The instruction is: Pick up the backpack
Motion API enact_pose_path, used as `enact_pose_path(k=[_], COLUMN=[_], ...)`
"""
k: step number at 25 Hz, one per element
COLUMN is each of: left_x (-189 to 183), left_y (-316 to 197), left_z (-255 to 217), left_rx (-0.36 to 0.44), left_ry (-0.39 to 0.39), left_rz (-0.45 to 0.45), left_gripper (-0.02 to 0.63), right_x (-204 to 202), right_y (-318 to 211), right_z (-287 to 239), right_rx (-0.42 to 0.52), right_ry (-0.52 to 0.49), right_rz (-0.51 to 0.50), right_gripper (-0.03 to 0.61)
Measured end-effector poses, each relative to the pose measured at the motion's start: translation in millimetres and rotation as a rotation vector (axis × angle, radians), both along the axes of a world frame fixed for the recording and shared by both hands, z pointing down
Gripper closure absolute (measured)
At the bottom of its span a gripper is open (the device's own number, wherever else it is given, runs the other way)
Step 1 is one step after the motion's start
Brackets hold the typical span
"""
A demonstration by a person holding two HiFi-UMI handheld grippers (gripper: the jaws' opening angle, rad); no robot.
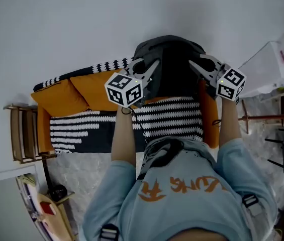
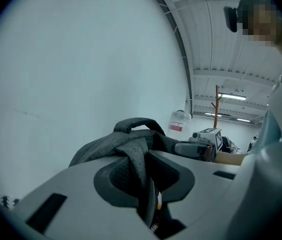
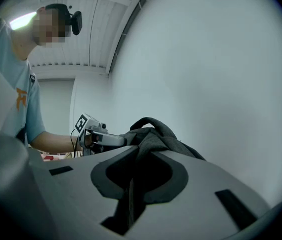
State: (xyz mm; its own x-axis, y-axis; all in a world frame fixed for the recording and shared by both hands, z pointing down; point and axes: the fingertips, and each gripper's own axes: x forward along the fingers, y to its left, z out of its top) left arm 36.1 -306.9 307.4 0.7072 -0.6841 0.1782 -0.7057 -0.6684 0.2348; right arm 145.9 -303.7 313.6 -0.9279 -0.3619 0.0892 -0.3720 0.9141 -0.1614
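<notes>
A dark grey backpack (image 1: 172,64) hangs in the air above the sofa, held from both sides. My left gripper (image 1: 149,77) is shut on the fabric of its left side, and my right gripper (image 1: 198,69) is shut on its right side. In the left gripper view the grey backpack fabric (image 2: 131,154) is pinched between the jaws, with the carry handle (image 2: 138,123) arching above. In the right gripper view a fold of the backpack (image 3: 148,144) runs down between the jaws, and the left gripper (image 3: 103,139) shows beyond it.
An orange sofa (image 1: 61,102) with a black-and-white striped throw (image 1: 167,117) stands below the backpack against a white wall. A wooden side table (image 1: 21,134) is at its left end. A white box (image 1: 270,67) and a wooden rack (image 1: 277,117) stand to the right.
</notes>
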Motion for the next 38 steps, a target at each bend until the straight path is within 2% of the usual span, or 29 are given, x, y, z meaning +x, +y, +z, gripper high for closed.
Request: enact_pose_path(k=[10,16,23,38], left_x=[10,21,21,23], left_y=[0,2,3,0], left_z=[-70,-84,-90,-82], left_rx=[0.182,0.226,0.239,0.216], left_ry=[0.001,-0.001,-0.002,-0.001], left_rz=[0.1,0.115,0.117,0.118], left_gripper=[0.54,0.54,0.54,0.54], right_x=[10,21,20,22], right_y=[-4,-2,0,-4], right_z=[-69,-85,-91,-81], right_rx=[0.14,0.183,0.2,0.17], right_ry=[-0.07,-0.077,-0.081,-0.087], right_rz=[0.013,0.015,0.016,0.019], right_gripper=[0.546,0.546,0.546,0.546])
